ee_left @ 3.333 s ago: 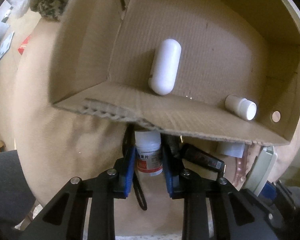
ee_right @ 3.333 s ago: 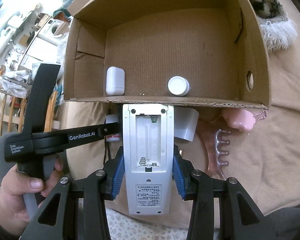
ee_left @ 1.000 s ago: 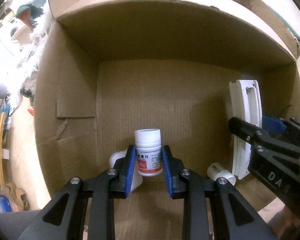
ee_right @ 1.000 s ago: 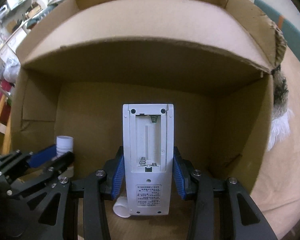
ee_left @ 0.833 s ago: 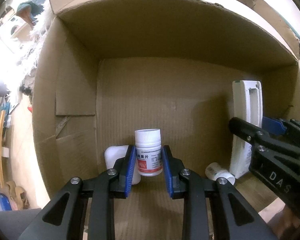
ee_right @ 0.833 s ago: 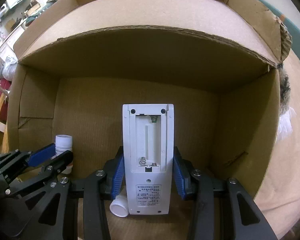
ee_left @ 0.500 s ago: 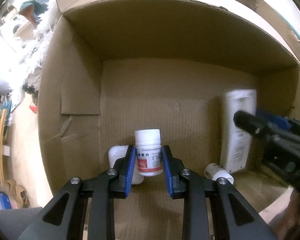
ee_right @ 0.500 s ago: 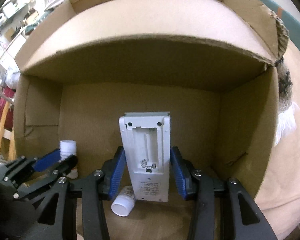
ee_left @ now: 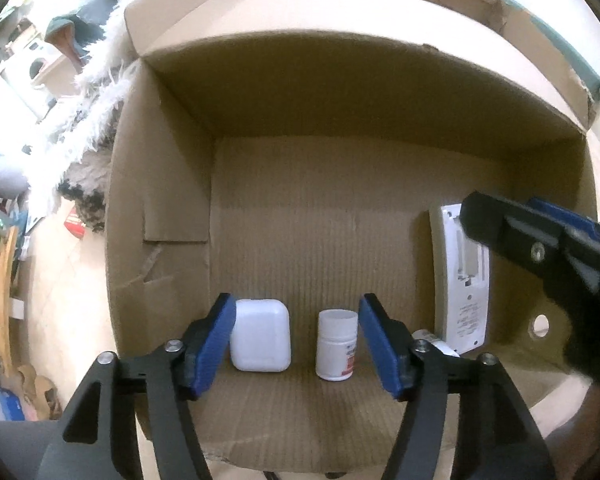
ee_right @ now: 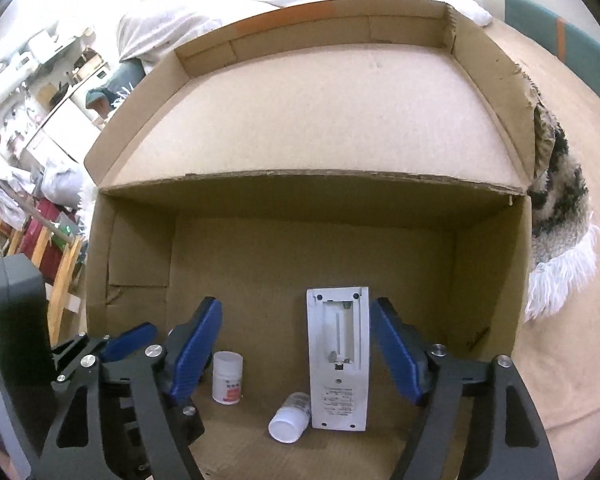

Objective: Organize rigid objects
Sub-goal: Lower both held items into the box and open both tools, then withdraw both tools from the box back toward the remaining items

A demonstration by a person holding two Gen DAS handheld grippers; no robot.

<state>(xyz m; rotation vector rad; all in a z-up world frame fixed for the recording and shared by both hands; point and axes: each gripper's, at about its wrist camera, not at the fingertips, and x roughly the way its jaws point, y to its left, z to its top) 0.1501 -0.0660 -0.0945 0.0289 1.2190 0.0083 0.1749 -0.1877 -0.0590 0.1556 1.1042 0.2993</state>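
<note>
Both grippers reach into an open cardboard box (ee_left: pixel 160 208) (ee_right: pixel 140 256). My left gripper (ee_left: pixel 296 344) is opening; a white pill bottle (ee_left: pixel 337 345) (ee_right: pixel 228 377) stands upright on the box floor between its blue pads, free of both. A white rounded case (ee_left: pixel 261 335) sits just beside it, near the left pad. My right gripper (ee_right: pixel 296 356) is opening too; the white remote-like device (ee_right: pixel 337 358) (ee_left: pixel 462 280) lies with its battery bay up between the pads, untouched. A second small white bottle (ee_right: pixel 290 417) lies on its side against the device.
The box's tall flap (ee_right: pixel 316 108) rises at the far side. A round hole (ee_left: pixel 540 323) pierces the right wall. A fluffy fur item (ee_right: pixel 560 216) lies outside on the right, and on the left (ee_left: pixel 88 120). The box rests on beige fabric (ee_right: pixel 572 360).
Both grippers opened and let go: the pill bottle now stands free on the box floor, and the white device lies flat. The right gripper drew back and up a little.
</note>
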